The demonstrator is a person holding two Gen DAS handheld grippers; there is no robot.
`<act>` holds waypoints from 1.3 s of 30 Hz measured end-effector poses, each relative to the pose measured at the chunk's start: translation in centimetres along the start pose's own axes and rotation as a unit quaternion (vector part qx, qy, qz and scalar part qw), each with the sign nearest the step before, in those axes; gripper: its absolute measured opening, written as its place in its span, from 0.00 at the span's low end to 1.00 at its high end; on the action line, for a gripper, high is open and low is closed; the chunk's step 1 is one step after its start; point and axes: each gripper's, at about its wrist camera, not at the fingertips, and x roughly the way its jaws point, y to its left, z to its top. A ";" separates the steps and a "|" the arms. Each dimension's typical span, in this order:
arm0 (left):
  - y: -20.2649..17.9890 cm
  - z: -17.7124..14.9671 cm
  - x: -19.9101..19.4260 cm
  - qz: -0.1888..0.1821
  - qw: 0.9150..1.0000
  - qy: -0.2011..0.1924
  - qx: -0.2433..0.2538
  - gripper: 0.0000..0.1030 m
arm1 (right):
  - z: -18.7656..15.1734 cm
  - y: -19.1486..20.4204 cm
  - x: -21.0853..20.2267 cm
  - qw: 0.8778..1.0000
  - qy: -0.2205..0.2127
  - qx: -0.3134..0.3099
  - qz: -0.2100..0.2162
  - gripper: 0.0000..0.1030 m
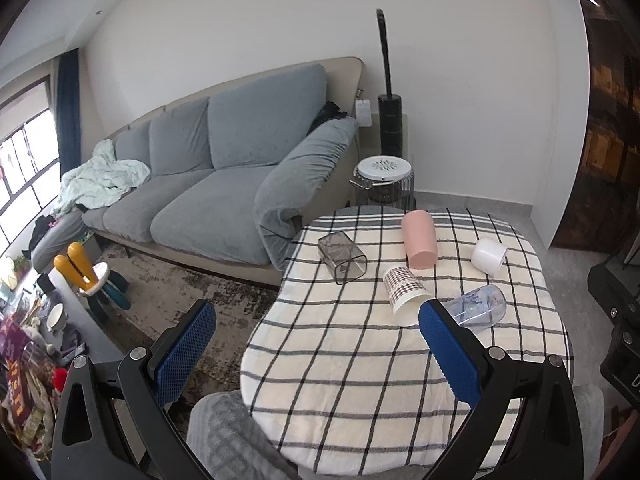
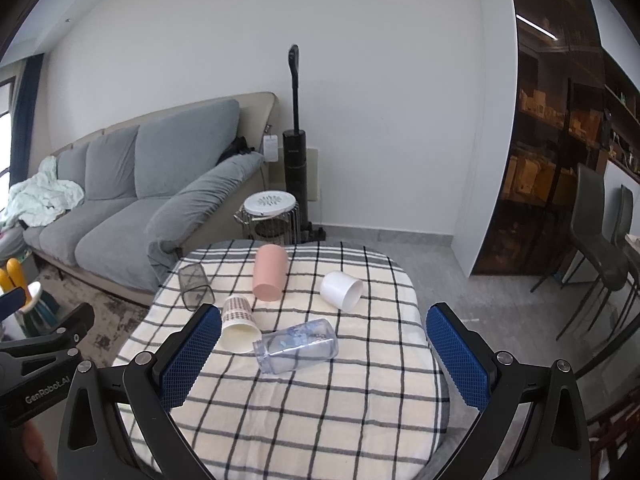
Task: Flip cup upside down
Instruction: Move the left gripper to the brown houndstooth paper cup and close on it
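Observation:
Several cups lie on their sides on a checked tablecloth (image 1: 352, 380) (image 2: 320, 408): a smoky square glass (image 1: 342, 257) (image 2: 195, 285), a pink cup (image 1: 419, 239) (image 2: 270, 273), a white cup (image 1: 489, 255) (image 2: 341, 290), a patterned paper cup (image 1: 405, 295) (image 2: 238, 323) and a clear cup with blue print (image 1: 480, 305) (image 2: 297, 344). My left gripper (image 1: 316, 316) is open and empty, above the table's near left part. My right gripper (image 2: 323, 324) is open and empty, hovering short of the clear cup.
A grey sofa (image 1: 224, 184) (image 2: 120, 208) stands left of the table. A wire basket with a white lid (image 1: 383, 179) (image 2: 270, 213) and an upright vacuum (image 1: 389, 120) (image 2: 295, 152) stand behind it. Dark chairs (image 2: 596, 248) stand at right. A cluttered low table (image 1: 36, 328) is at lower left.

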 end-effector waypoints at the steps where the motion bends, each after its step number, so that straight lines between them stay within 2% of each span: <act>1: -0.3 0.5 0.6 -0.004 1.000 0.003 0.001 1.00 | 0.1 -0.1 0.4 1.000 0.003 0.002 -0.001 1.00; 7: -2.1 2.4 6.1 -0.035 0.999 0.035 -0.004 1.00 | 0.7 -0.6 4.4 1.000 0.020 0.006 -0.012 1.00; 14: -5.3 4.2 14.4 -0.071 0.993 0.098 0.003 1.00 | 1.8 -1.1 10.1 0.999 0.031 0.008 -0.030 1.00; 20: -8.7 4.5 21.6 -0.093 0.982 0.164 0.013 1.00 | 2.3 -2.4 15.1 0.998 0.048 0.019 -0.046 1.00; 28: -12.2 3.4 30.1 -0.105 0.962 0.253 0.022 0.97 | 2.0 -3.6 21.0 0.995 0.080 0.036 -0.050 1.00; 32: -13.0 2.7 32.8 -0.108 0.951 0.288 0.029 0.88 | 1.7 -4.0 22.9 0.994 0.089 0.048 -0.048 1.00; 34: -13.1 2.3 33.8 -0.109 0.946 0.305 0.028 0.78 | 1.5 -4.2 23.8 0.993 0.094 0.055 -0.045 1.00; 36: -12.9 1.8 34.4 -0.112 0.941 0.319 0.026 0.75 | 1.3 -4.2 24.5 0.992 0.100 0.059 -0.043 1.00; 39: -12.8 0.9 34.9 -0.113 0.936 0.333 0.024 0.62 | 0.9 -4.2 25.4 0.991 0.108 0.062 -0.041 1.00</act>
